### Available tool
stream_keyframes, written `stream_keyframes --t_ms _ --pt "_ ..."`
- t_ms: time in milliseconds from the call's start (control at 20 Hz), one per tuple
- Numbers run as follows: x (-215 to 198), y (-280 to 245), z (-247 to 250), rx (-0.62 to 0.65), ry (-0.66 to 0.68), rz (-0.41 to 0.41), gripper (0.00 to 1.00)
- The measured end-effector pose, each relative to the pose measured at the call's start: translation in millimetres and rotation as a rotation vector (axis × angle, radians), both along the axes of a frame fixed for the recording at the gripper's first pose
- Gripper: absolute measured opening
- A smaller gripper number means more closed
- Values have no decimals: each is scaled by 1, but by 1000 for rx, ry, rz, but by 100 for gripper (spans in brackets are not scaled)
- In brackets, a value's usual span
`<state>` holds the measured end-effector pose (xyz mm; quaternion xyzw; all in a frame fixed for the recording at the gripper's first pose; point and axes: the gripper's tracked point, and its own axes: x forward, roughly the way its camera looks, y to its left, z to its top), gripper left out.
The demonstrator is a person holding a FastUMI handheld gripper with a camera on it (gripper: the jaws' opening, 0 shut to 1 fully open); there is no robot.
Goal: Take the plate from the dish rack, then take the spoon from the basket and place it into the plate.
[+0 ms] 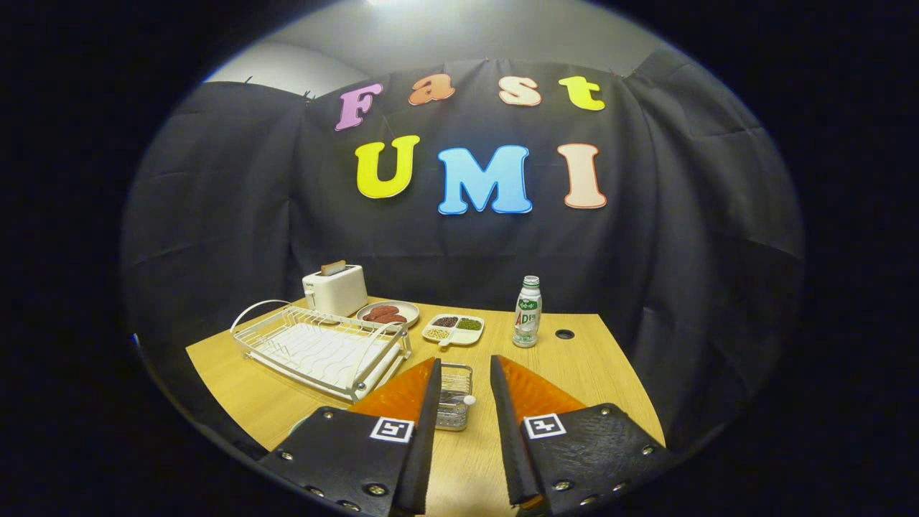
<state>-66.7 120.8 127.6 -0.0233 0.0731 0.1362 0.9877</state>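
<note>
My gripper (pixel 464 361) is open above the wooden table (pixel 589 380), with nothing held between its fingers. Just ahead, seen through the gap between the fingers, stands a small wire basket (pixel 454 395). The pale end of a spoon (pixel 468 400) sticks out of it. The white wire dish rack (pixel 316 345) lies to the left of the fingers. Something white that looks like the plate (pixel 375 365) rests at the rack's near right end, partly hidden by the left finger (pixel 406 391).
Behind the rack stand a white toaster (pixel 334 289) and a dish of reddish food (pixel 388 313). Beyond the fingers sit a divided dish of beans (pixel 454 329) and a bottle (pixel 527 312), with a cable hole (pixel 564 334) beside them. The table's right edge runs close by.
</note>
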Motion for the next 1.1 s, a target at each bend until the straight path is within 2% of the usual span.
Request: stream_keyframes --t_ms 200,400,500,750,850,900,950,1050,1100 --pt "17 2 -23 -15 -61 24 42" --pt "50 2 -57 50 -93 10 41" --pt "62 7 -78 73 -78 28 42" --pt "89 10 -91 113 -91 37 39" --pt "91 14 -86 110 -94 38 30" --pt "94 16 -89 106 -98 40 22" --pt "84 16 -90 97 -90 53 22" --pt "84 20 -91 124 -65 53 12" --pt "84 19 -90 124 -64 40 12"
